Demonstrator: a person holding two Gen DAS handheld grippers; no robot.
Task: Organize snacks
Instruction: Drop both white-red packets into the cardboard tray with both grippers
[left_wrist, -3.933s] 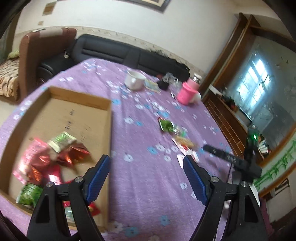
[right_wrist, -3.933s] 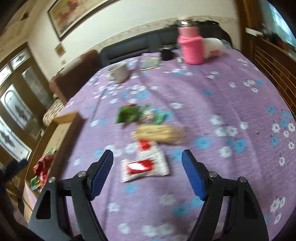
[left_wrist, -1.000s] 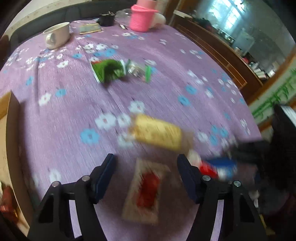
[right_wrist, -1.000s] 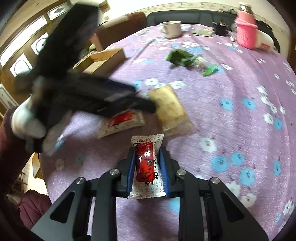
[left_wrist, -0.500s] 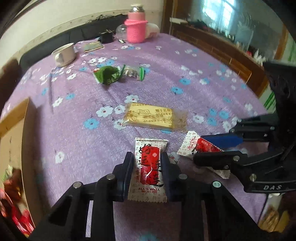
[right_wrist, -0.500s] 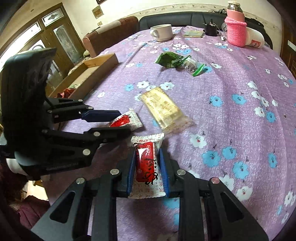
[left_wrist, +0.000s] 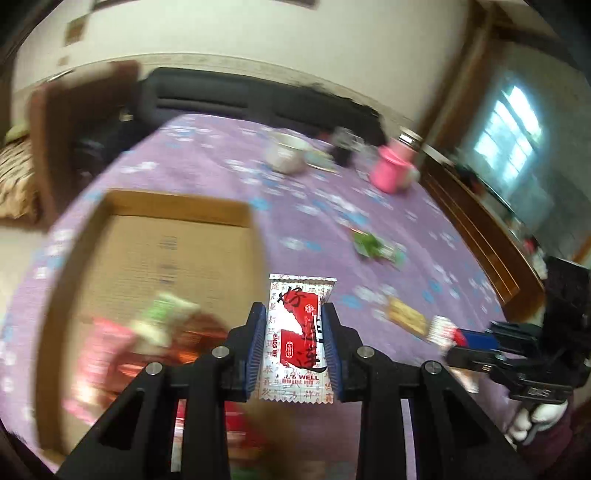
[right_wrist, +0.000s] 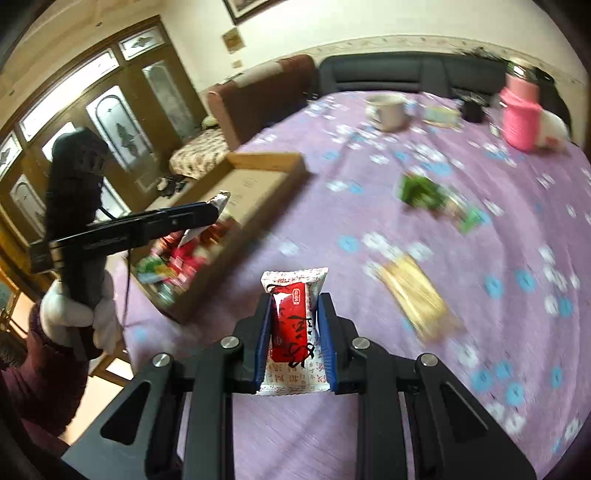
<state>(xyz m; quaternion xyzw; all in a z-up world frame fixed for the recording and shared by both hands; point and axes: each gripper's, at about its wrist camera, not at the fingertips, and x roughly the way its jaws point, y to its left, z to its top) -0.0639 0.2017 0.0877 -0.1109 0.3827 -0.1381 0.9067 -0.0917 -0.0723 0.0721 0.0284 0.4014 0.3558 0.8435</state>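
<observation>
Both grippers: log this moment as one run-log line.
left gripper: shut on red-and-white snack packet | right gripper: shut on second red-and-white packet | wooden tray: holds snacks | loose: yellow packet, green packet

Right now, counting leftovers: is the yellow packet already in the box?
No, the yellow packet lies on the tablecloth, apart from the box.

right gripper (right_wrist: 295, 334) jaws clamping red-and-white snack packet (right_wrist: 293, 328), above purple tablecloth (right_wrist: 369, 406)
</observation>
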